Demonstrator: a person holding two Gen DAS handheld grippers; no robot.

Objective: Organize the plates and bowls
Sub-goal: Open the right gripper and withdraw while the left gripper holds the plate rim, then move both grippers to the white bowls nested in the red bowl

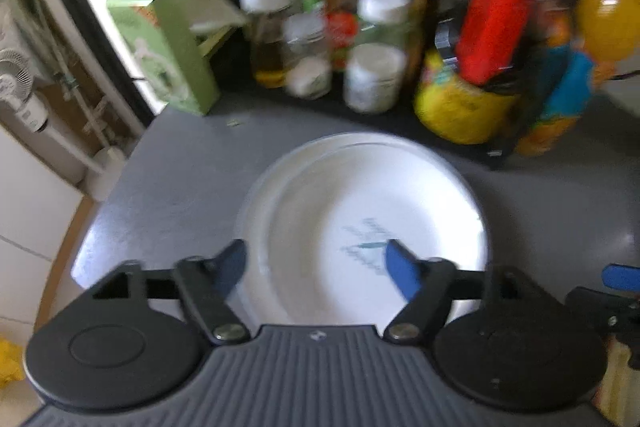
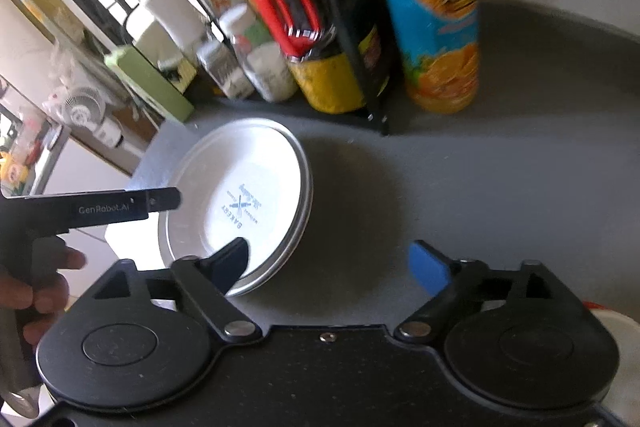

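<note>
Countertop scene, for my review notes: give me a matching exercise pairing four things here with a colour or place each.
Things:
1. plates
2. carton
3. juice bottle
4. fan

Descriptions:
A. green, at the counter's edge
B. white, stacked on the grey counter
C. orange, right of the black rack
D. white, off the counter in the background

Pairs: 1-B, 2-A, 3-C, 4-D

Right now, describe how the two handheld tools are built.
Each tool, left and right, has a black body, two round black hubs, black link arms with silver pivots and blue finger pads. The left one's side bar reads GenRobot.AI.
</note>
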